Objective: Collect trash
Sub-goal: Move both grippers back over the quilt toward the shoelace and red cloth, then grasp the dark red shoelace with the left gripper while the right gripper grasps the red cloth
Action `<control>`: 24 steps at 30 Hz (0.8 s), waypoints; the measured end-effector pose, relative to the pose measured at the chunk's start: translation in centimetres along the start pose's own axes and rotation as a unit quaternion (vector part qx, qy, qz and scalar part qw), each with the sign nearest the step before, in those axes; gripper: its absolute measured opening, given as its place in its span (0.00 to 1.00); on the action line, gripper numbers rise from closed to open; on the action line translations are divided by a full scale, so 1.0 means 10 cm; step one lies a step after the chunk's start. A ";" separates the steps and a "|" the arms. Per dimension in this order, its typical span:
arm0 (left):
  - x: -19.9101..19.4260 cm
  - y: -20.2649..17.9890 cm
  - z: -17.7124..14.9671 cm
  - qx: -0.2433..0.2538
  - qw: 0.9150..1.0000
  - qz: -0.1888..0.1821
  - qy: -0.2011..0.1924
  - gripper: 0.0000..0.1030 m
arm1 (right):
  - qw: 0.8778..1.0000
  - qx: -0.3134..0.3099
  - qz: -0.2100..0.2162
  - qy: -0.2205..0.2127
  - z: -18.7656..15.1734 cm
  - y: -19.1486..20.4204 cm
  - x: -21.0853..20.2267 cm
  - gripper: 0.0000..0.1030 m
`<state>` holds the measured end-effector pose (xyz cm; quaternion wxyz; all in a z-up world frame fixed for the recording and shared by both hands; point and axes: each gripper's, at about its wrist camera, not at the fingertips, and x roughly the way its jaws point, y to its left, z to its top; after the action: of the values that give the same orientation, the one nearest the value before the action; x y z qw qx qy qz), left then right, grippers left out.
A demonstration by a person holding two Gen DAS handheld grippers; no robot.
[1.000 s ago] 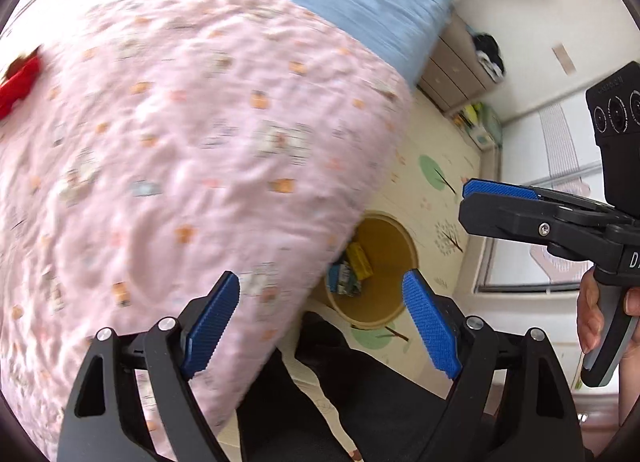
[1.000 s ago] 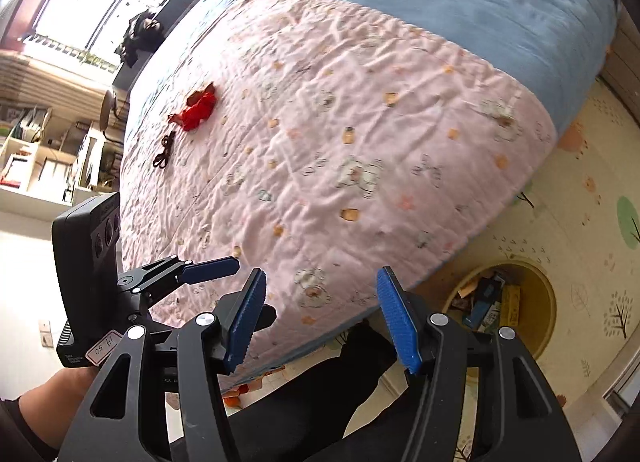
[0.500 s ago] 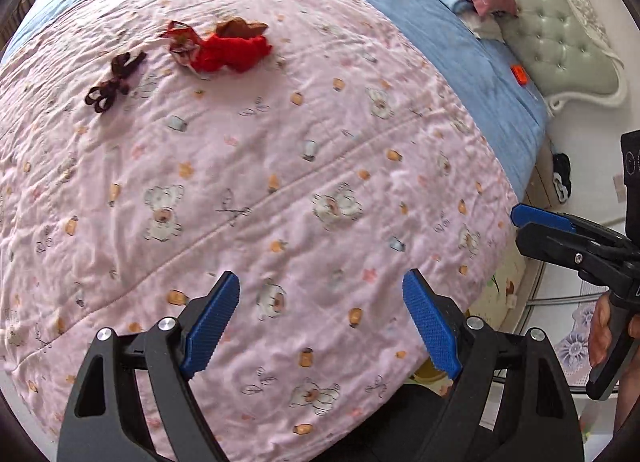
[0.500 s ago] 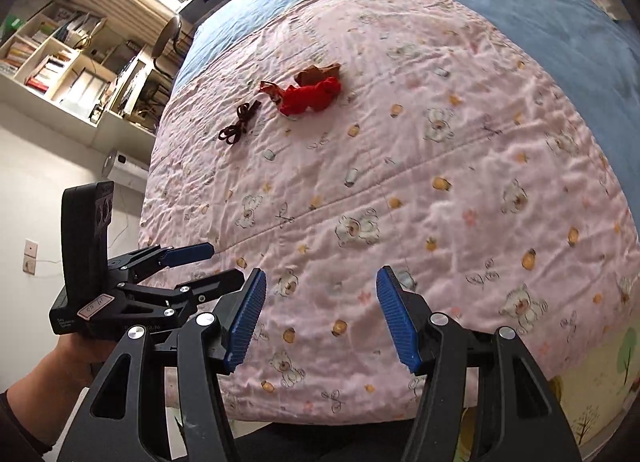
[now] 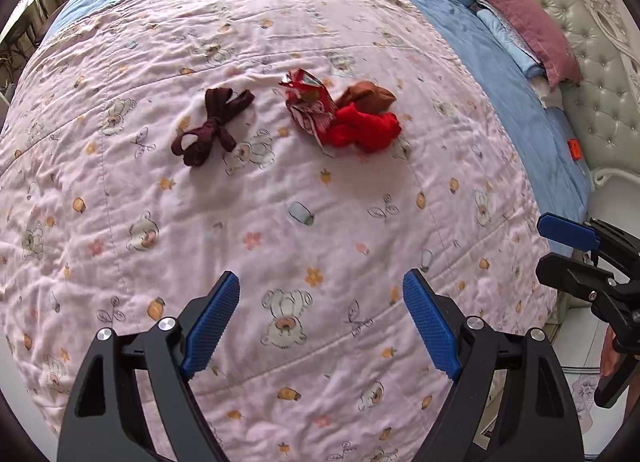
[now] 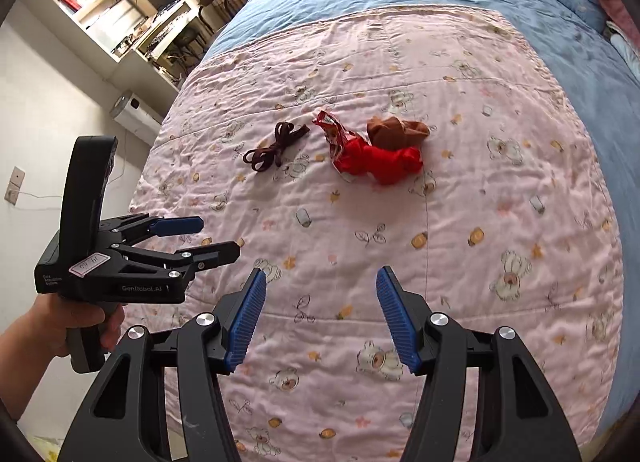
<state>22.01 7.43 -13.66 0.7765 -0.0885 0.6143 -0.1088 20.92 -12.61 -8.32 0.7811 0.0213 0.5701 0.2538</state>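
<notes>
On the pink quilt (image 5: 280, 198) (image 6: 440, 222) lie a crumpled red wrapper (image 5: 308, 110) (image 6: 334, 134), a red cloth bundle (image 5: 366, 130) (image 6: 384, 160), a brown bundle (image 5: 370, 96) (image 6: 396, 128) and a dark brown knotted ribbon (image 5: 214, 126) (image 6: 276, 146). My left gripper (image 5: 320, 320) (image 6: 200, 236) hangs open over the near part of the quilt, well short of them, with nothing between its blue pads. My right gripper (image 6: 320, 316) (image 5: 568, 250) is also open and holds nothing, to the right of the left one.
A blue sheet (image 5: 500, 74) covers the far side of the bed, with pillows (image 5: 520, 18) against a tufted headboard (image 5: 592, 62). Shelves with books and a desk with a chair (image 6: 120, 10) stand past the bed. A hand (image 6: 52, 334) holds the left gripper.
Both grippers have swung from the bed's edge and the floor basket onto the quilt. The red and brown items now lie nearer and more central. Both sets of jaws kept their opening.
</notes>
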 end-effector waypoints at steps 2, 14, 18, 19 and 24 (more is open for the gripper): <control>0.08 0.11 0.20 -0.008 1.000 0.007 -0.002 0.81 | 1.000 -0.012 0.000 0.006 0.17 -0.03 0.13 0.56; 0.76 0.66 0.97 -0.037 0.998 0.042 0.025 0.81 | 0.997 -0.059 -0.005 0.051 0.83 -0.32 0.97 0.56; 0.96 0.73 1.10 -0.037 0.998 0.043 0.035 0.81 | 0.996 -0.066 -0.006 0.056 0.97 -0.41 1.16 0.56; 1.00 0.74 1.12 -0.037 0.998 0.043 0.037 0.81 | 0.996 -0.068 -0.007 0.056 1.00 -0.43 1.20 0.56; 1.21 0.78 1.21 -0.031 0.997 0.047 0.052 0.70 | 0.995 -0.082 -0.009 0.060 1.10 -0.48 1.34 0.56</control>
<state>36.97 11.58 -24.30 0.7447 -0.0775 0.6604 -0.0579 35.58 -8.38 -17.81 0.7472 -0.0628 0.5931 0.2932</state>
